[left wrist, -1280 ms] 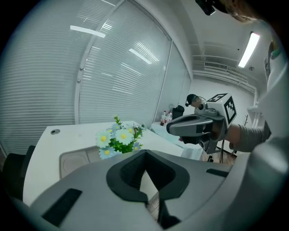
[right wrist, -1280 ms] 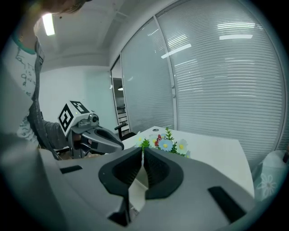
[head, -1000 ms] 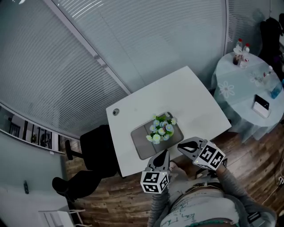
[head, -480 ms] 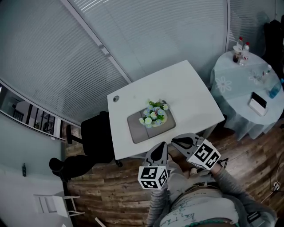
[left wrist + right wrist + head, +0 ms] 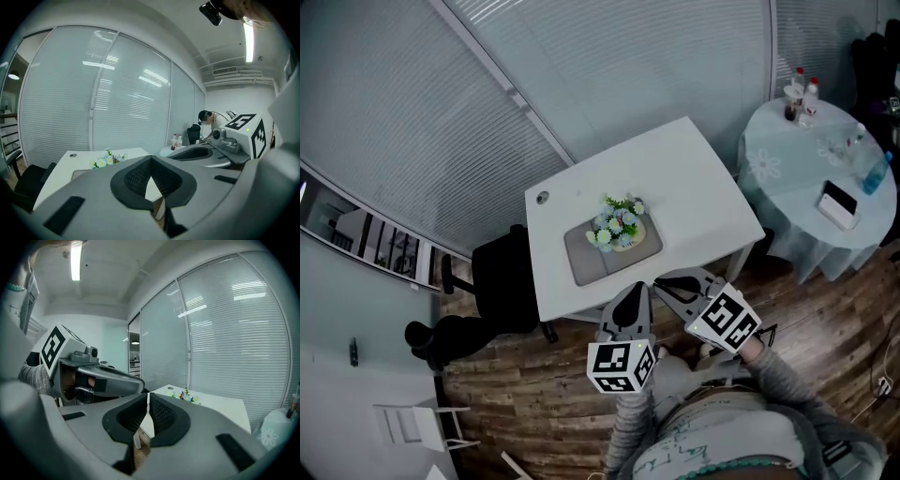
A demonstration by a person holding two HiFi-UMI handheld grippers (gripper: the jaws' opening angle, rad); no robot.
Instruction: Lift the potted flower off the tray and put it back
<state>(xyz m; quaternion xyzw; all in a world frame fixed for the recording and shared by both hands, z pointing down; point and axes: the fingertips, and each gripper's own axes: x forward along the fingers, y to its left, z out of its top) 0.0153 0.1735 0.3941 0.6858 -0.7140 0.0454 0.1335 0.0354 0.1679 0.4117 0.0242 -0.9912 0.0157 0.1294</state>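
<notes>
1. On the white worktop, the potted flower stands on the grey tray, toward the tray's right end.
2. Left gripper: held off the worktop's near edge, well apart from the flower. Jaws closed together, nothing between them.
3. Right gripper: just beside the left gripper, on its right, also off the near edge. Jaws closed, nothing held.
4. Both gripper views show the flower ahead, untouched.
5. Black chair stands at the worktop's left. Round table with bottles stands at far right.
</notes>
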